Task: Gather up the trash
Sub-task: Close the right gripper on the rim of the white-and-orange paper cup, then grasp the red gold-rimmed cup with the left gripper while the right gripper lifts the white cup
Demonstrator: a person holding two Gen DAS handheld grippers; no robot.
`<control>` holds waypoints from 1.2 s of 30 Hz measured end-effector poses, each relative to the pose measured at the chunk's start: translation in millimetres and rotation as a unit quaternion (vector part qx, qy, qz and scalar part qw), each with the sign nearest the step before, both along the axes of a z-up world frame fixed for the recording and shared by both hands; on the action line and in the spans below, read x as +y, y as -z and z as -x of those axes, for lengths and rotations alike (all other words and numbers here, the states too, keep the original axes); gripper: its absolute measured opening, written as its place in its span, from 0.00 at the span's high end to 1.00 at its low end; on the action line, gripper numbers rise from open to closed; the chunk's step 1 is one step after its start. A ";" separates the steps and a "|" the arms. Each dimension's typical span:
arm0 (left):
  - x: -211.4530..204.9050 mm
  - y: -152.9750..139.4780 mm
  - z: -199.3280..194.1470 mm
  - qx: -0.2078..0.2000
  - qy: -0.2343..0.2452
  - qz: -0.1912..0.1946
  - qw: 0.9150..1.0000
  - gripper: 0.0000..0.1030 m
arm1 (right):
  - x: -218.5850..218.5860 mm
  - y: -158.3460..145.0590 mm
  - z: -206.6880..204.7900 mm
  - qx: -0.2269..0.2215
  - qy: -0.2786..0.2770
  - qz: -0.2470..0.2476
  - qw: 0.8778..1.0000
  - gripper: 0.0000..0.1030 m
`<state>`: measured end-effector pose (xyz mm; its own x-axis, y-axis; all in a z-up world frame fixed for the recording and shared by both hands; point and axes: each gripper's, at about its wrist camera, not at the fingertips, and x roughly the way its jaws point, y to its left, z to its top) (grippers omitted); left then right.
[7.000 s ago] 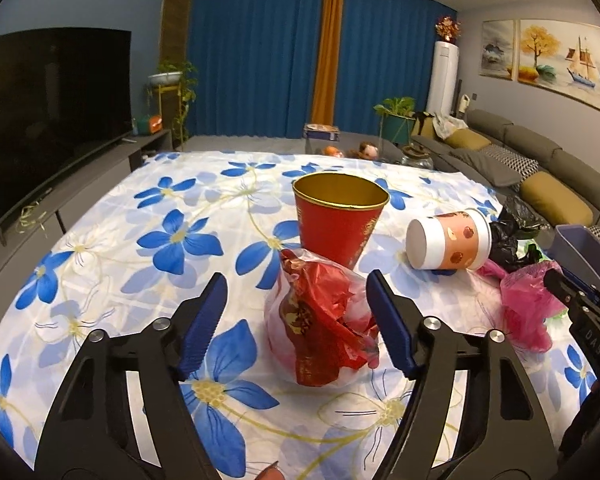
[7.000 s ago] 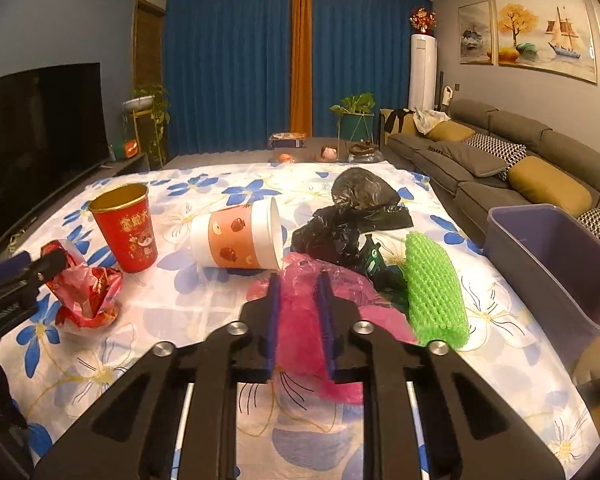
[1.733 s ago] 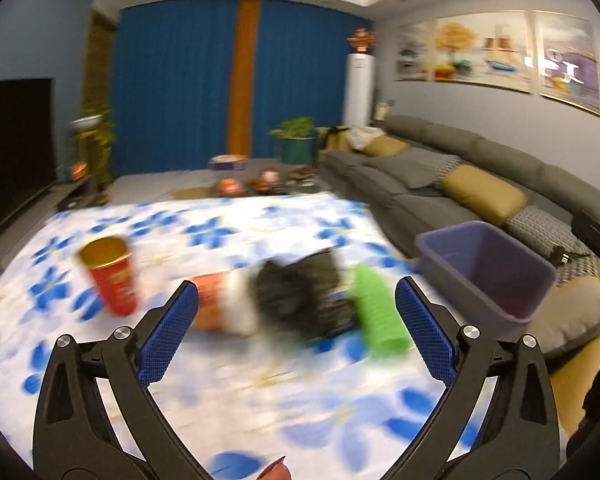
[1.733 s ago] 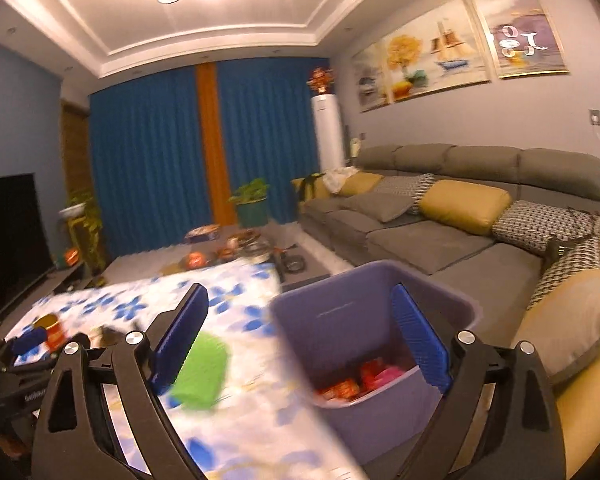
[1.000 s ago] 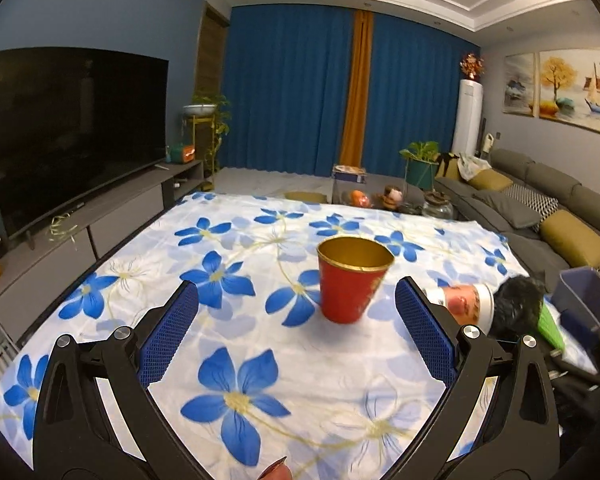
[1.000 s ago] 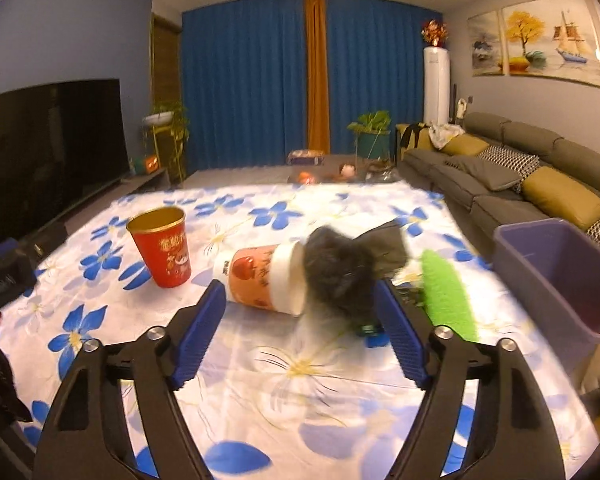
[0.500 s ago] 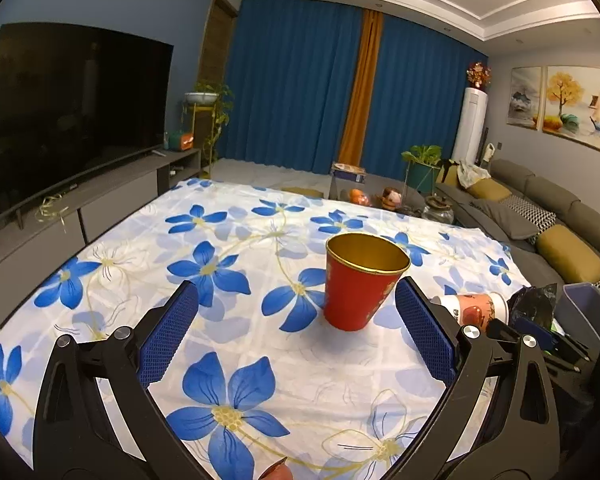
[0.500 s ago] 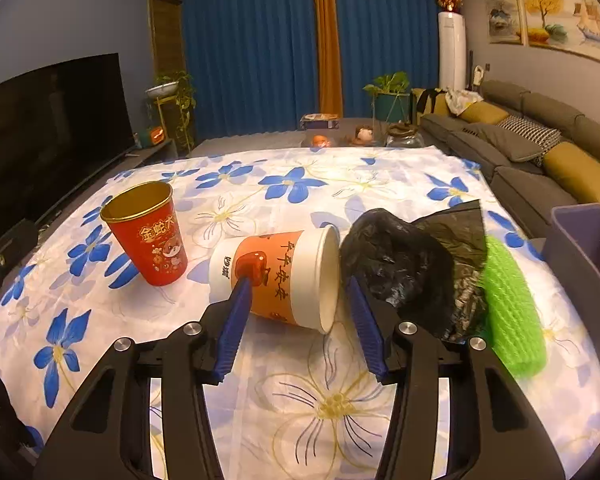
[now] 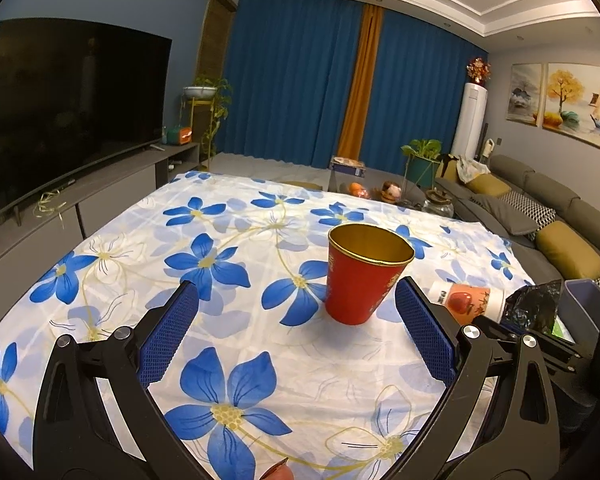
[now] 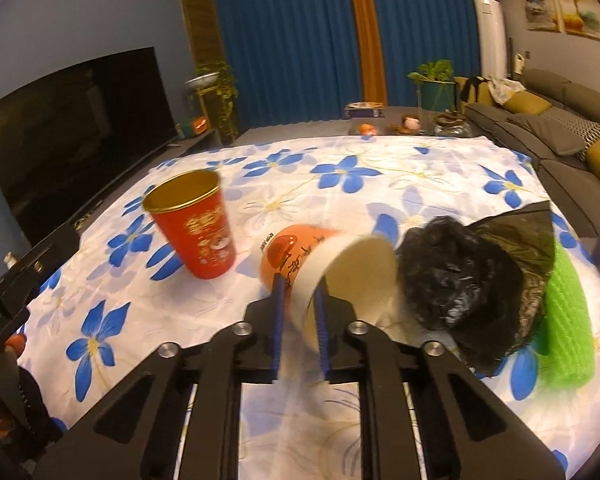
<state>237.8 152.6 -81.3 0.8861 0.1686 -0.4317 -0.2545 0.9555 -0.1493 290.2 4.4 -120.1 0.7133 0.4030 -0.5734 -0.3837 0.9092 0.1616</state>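
A red paper cup (image 9: 365, 274) with a gold inside stands upright on the flowered cloth; it also shows in the right wrist view (image 10: 194, 226). My left gripper (image 9: 296, 334) is open and empty, just short of the cup. An orange and white paper cup (image 10: 326, 256) lies on its side. My right gripper (image 10: 299, 300) is shut on the rim of this cup, which also shows in the left wrist view (image 9: 466, 302). A crumpled black bag (image 10: 476, 276) and a green foam net (image 10: 568, 332) lie right of it.
A purple bin (image 9: 582, 310) stands off the table's right edge. A grey sofa (image 9: 540, 216) runs along the right wall. A TV (image 9: 68, 112) on a low cabinet stands at the left. The flowered cloth (image 9: 204, 264) covers the whole table.
My right gripper has moved in and shut on the rim of the lying orange cup. My left gripper has come closer to the red cup, still open.
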 end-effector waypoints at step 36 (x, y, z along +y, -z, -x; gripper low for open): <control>-31.9 13.9 -80.8 0.051 0.055 -0.023 0.997 0.06 | -12.3 -32.2 38.3 -0.089 0.016 0.007 0.996 0.96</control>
